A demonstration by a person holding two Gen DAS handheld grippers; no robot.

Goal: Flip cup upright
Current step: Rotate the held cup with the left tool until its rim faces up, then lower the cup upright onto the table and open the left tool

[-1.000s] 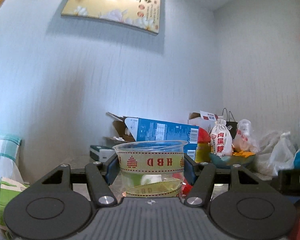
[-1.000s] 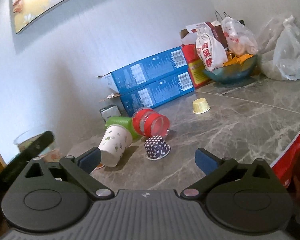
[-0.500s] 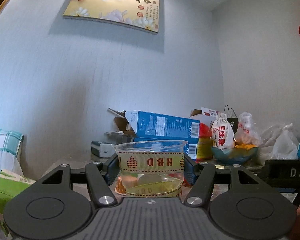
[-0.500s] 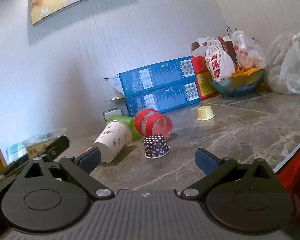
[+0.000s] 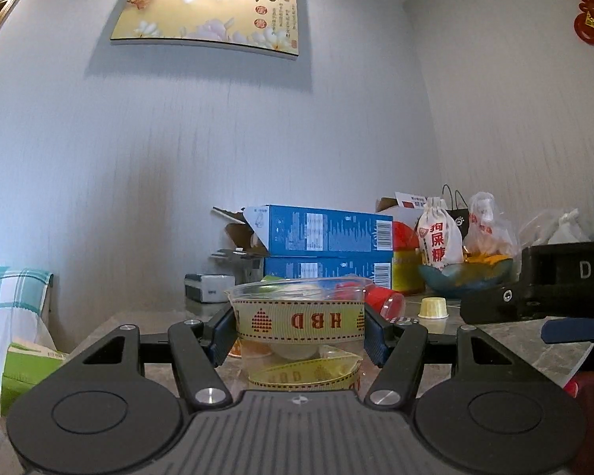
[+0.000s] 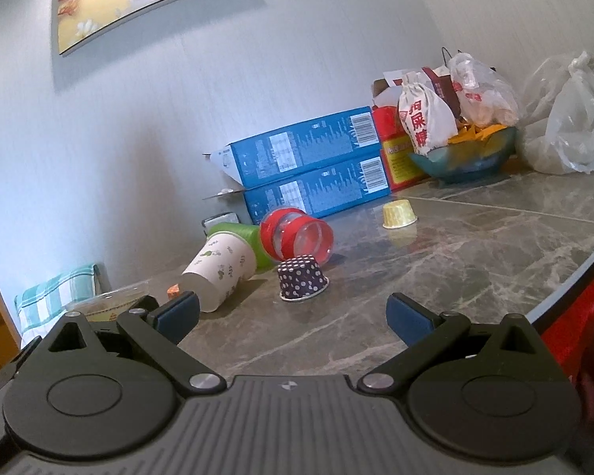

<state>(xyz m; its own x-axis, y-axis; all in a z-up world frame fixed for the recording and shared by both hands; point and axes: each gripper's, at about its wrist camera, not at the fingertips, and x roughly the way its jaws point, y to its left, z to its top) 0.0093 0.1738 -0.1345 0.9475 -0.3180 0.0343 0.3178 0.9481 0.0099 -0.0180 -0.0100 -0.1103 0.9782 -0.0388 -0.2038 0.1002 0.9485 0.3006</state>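
My left gripper point(image 5: 299, 330) is shut on a clear plastic cup point(image 5: 299, 316) with a yellow "HBD" ribbon band; the cup stands upright, rim up, low over the marble counter point(image 5: 507, 340). My right gripper point(image 6: 293, 312) is open and empty above the counter point(image 6: 475, 257). Ahead of it a white paper cup point(image 6: 221, 273), a green cup point(image 6: 253, 237) and a red-and-clear cup point(image 6: 297, 237) lie on their sides. A dark dotted cup point(image 6: 301, 279) and a small yellow cup point(image 6: 398, 215) stand upside down. The held cup shows at the left of the right wrist view point(image 6: 111, 301).
Two blue boxes point(image 6: 309, 174) are stacked against the back wall. A teal bowl point(image 6: 463, 162) with snack bags and white plastic bags point(image 6: 570, 126) stand at the back right. The counter's curved edge point(image 6: 574, 289) runs on the right. A checked cloth point(image 5: 8, 304) hangs at left.
My left gripper has come down with the upright clear cup, closer to the counter. My right gripper has tilted down and moved nearer the fallen cups, still open.
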